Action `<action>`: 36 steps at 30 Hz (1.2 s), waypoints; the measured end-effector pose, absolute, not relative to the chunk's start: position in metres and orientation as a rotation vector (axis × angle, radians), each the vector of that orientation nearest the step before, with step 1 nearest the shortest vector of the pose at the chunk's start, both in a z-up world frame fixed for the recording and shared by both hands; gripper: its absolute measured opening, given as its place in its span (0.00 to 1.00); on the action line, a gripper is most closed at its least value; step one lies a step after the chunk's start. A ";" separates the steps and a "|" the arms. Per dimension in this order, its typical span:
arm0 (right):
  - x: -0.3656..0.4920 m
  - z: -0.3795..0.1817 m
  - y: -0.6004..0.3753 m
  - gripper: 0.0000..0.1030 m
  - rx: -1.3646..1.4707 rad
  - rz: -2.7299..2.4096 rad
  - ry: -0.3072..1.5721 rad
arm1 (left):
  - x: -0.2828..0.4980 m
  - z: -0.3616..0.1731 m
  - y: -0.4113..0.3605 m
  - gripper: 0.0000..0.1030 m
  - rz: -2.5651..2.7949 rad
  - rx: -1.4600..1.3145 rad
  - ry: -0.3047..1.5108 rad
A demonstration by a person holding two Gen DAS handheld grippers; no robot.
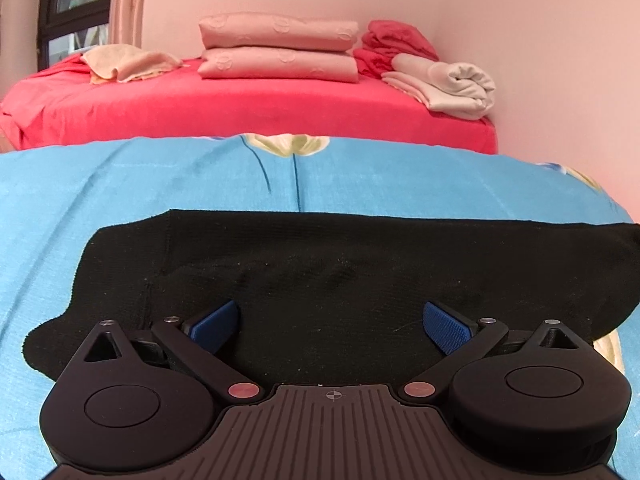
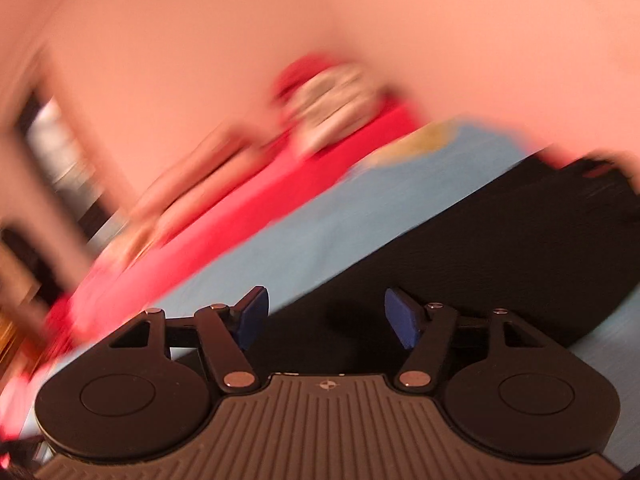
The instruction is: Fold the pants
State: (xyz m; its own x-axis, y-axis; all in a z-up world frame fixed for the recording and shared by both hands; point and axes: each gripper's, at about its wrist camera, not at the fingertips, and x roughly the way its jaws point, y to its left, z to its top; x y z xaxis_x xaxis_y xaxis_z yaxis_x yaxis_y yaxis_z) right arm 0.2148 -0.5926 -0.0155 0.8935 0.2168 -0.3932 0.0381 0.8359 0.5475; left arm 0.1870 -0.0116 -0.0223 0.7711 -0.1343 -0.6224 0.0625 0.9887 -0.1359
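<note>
Black pants [image 1: 340, 272] lie flat across a blue flowered sheet [image 1: 120, 184], stretching to the right edge of the left wrist view. My left gripper [image 1: 332, 326] hovers low over their near part, its blue pads [image 1: 216, 326] wide apart with nothing between them. The right wrist view is tilted and blurred. There the black pants [image 2: 480, 248] fill the right side, and my right gripper [image 2: 326, 318] is open above the cloth, its blue fingertips [image 2: 402, 318] gripping nothing.
Behind the blue sheet lies a red bed [image 1: 240, 100] carrying two stacked pink pillows [image 1: 280, 46], a peach towel [image 1: 128, 62], a rolled white cloth [image 1: 452, 84] and a red heap [image 1: 396, 42]. A pink wall [image 1: 540, 60] stands to the right, a window [image 1: 76, 0] at far left.
</note>
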 end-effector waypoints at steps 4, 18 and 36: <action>0.211 0.005 -0.614 0.67 0.519 -0.215 0.422 | 0.186 -0.022 -0.014 1.00 -0.101 -0.099 0.681; 0.247 -0.006 -0.575 0.08 0.173 -0.380 0.610 | 0.185 -0.022 -0.010 1.00 -0.106 -0.120 0.669; 0.207 0.037 -0.544 0.66 0.123 -0.416 0.498 | 0.185 -0.015 -0.002 1.00 -0.099 -0.160 0.666</action>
